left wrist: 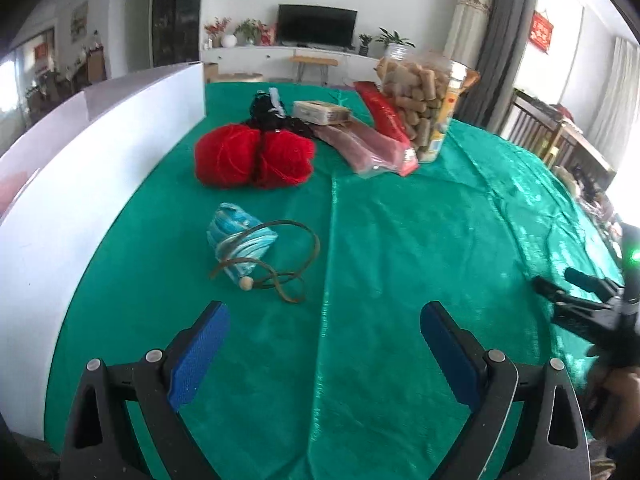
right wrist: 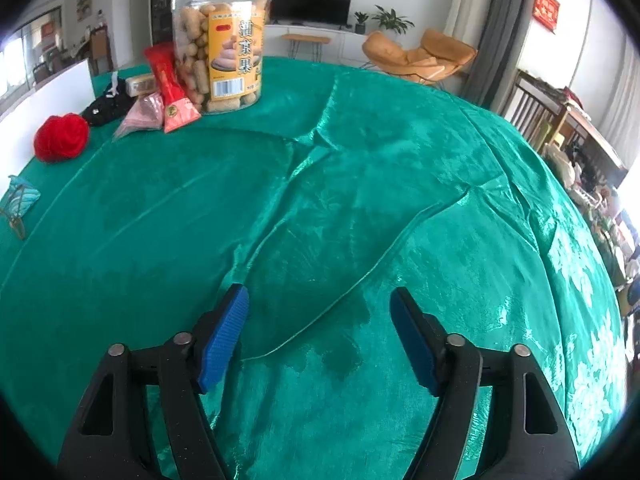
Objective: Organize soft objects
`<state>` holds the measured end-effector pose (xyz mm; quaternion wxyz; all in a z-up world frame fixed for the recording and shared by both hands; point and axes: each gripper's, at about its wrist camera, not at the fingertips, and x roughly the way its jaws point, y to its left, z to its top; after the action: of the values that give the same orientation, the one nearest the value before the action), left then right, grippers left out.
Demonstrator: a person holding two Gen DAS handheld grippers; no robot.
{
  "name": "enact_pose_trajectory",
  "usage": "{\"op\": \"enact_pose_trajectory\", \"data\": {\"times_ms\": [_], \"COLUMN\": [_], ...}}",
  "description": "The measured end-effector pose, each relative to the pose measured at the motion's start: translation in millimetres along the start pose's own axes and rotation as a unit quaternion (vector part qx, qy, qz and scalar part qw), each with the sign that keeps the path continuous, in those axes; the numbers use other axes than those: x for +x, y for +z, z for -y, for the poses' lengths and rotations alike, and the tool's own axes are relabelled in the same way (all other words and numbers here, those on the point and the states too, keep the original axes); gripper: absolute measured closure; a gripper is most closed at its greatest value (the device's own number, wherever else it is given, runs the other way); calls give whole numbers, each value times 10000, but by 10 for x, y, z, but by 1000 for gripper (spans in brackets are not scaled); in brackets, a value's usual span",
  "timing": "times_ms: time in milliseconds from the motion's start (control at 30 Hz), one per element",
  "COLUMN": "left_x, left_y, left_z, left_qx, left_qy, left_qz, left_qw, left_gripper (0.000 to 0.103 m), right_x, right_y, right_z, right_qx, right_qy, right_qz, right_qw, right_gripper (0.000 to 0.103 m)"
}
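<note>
I judge nothing sorted yet: both my left gripper (left wrist: 325,312) and right gripper (right wrist: 319,298) gape empty, while the fluffy red yarn balls (left wrist: 253,155) and striped blue fabric pouch (left wrist: 239,240) lie loose on the green satin tablecloth (left wrist: 400,240).

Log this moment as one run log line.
left tool: open, empty, above green cloth | right tool: open, empty | blue pouch: nearest left tool, untouched | red yarn: beside white board

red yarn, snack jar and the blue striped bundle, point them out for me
red yarn (left wrist: 254,156), left wrist view, where its two lobes meet
snack jar (right wrist: 219,48), right wrist view, on the yellow label
blue striped bundle (left wrist: 240,240), left wrist view, middle of the fabric
</note>
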<state>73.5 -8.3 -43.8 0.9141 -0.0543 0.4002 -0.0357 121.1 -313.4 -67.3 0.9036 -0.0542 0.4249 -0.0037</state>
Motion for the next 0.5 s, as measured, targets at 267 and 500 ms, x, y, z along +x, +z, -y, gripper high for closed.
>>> {"op": "enact_pose_trajectory", "data": {"times_ms": [267, 500], "left_x": [29, 57], "left_y": [-25, -54], "left_z": [-128, -24], "left_qx": [-257, 21], "left_qy": [282, 380], "left_qz": [41, -22], "left_qw": [9993, 9993], "left_gripper": [7, 7], "right_x": [-63, -74], "right_y": [-149, -155], "right_z": [258, 224], "right_qx": [363, 320], "right_qy": [303, 228], "right_qz": [-97, -92], "right_qw": [9988, 9992], "right_gripper": [21, 20]}}
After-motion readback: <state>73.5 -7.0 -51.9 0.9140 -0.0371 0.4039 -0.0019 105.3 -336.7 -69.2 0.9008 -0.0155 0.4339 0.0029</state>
